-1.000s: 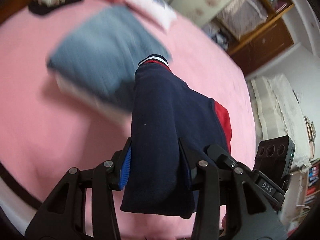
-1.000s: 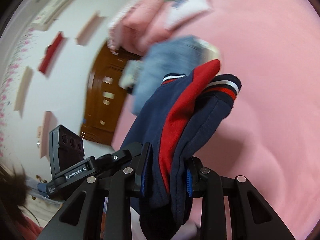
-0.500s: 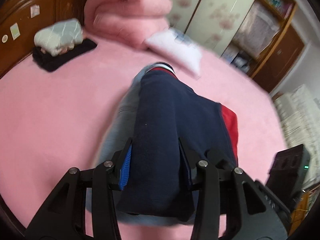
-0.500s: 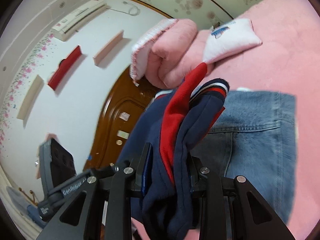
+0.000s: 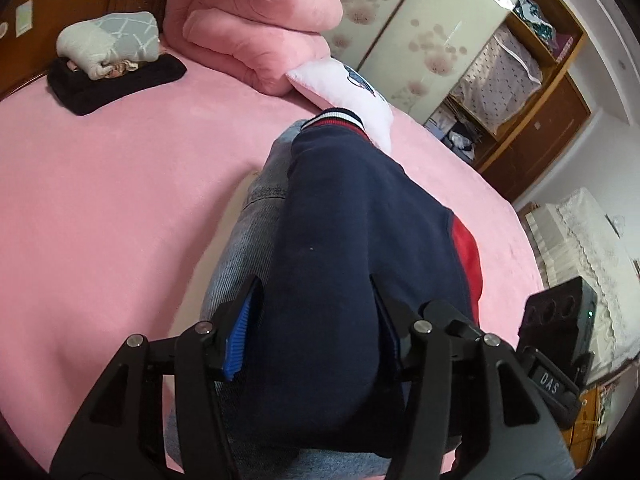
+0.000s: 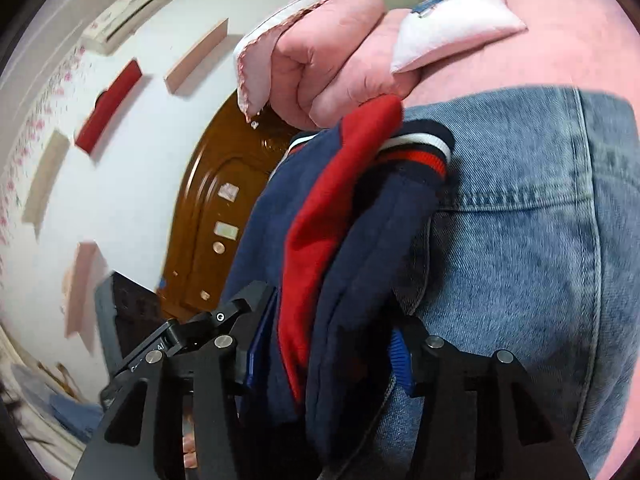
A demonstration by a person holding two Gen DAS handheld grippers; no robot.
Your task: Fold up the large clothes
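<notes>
A folded navy and red sweatshirt with a striped cuff is held in both grippers. My left gripper is shut on its near edge. My right gripper is shut on the other side of the sweatshirt. The sweatshirt lies low over folded blue jeans on the pink bed. The jeans fill the right of the right wrist view.
A rolled pink quilt and a white pillow lie at the head of the bed. A grey bundle on black folded cloth sits far left. Wardrobe shelves stand at the right. A wooden headboard is behind.
Both grippers carried the sweatshirt across the bed towards the jeans and lowered it; the jeans now lie right beneath it. Both grips stayed shut.
</notes>
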